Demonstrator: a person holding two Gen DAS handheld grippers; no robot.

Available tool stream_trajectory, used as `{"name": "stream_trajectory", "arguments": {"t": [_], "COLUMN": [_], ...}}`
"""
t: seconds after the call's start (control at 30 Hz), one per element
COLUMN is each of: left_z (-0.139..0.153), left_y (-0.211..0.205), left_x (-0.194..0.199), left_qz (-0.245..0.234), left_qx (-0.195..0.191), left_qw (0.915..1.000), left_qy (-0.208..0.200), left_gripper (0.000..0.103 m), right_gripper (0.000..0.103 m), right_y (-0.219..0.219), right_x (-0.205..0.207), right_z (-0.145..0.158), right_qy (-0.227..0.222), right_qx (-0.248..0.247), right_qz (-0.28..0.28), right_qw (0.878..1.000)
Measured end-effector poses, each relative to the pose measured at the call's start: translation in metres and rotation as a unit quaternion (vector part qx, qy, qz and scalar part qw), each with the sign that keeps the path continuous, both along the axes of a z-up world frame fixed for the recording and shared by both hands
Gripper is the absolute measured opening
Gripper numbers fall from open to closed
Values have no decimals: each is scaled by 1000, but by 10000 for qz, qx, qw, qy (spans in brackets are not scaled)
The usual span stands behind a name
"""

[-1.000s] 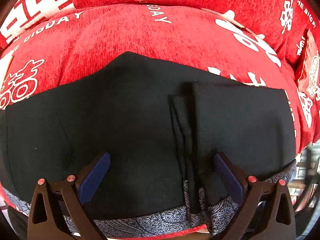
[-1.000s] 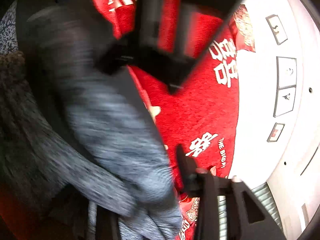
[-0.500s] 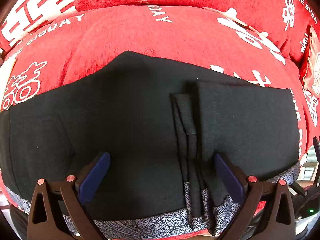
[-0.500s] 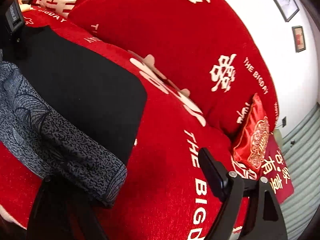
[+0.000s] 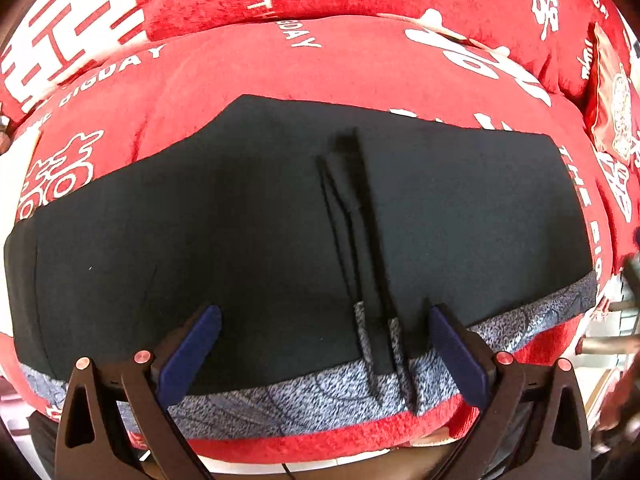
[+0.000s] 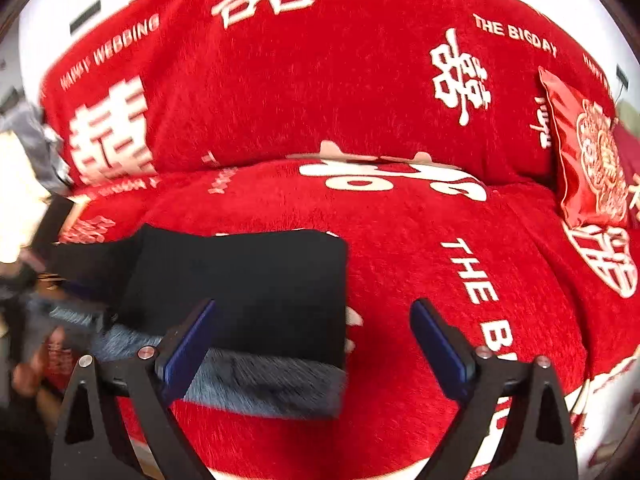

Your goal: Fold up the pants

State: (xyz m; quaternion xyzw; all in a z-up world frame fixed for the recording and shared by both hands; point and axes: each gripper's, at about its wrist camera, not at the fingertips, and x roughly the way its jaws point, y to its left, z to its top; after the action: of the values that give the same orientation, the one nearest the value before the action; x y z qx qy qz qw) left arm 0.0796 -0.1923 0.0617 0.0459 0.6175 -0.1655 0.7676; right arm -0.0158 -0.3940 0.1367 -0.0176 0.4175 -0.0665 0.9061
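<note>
The black pants (image 5: pixel 248 240) lie folded flat on a red sofa cover (image 5: pixel 340 64), along the front edge of the seat cushion, with a grey-blue patterned waistband (image 5: pixel 288 396) nearest that edge. A narrow folded strip of the same cloth runs front to back across the middle of the pants.

The left tongs (image 5: pixel 326 344) hang above the waistband, jaws wide apart, nothing between the pads. The right tongs (image 6: pixel 312 340) have just been opening and stand wide, empty, above the right end of the pants (image 6: pixel 240 292).

Legible white print on the cover: "THE BIGDAY" in both views, with double-happiness characters. "HAPPY WEDDING" on the backrest is readable only in the right wrist view. Both views show a red embroidered cushion (image 6: pixel 592 160) at the right end of the seat. Only the left wrist view shows the pants' full width.
</note>
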Motion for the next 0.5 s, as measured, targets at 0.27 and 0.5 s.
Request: {"name": "stream_trajectory", "arguments": {"t": [0.27, 0.5], "left_z": [7, -18], "left_y": [6, 3], "left_x": [-17, -18], "left_qz": [-148, -109], "left_qx": [-271, -236], "left_qw": [9993, 9997], "left_qy": [-187, -32], "left_gripper": [103, 103], "right_gripper": [98, 98], "right_y": [48, 29], "right_x": [-22, -14], "right_z": [-61, -27], "right_qy": [986, 543], "right_qx": [-843, -161], "right_qz": [146, -292], "right_qw": [9914, 9980]}}
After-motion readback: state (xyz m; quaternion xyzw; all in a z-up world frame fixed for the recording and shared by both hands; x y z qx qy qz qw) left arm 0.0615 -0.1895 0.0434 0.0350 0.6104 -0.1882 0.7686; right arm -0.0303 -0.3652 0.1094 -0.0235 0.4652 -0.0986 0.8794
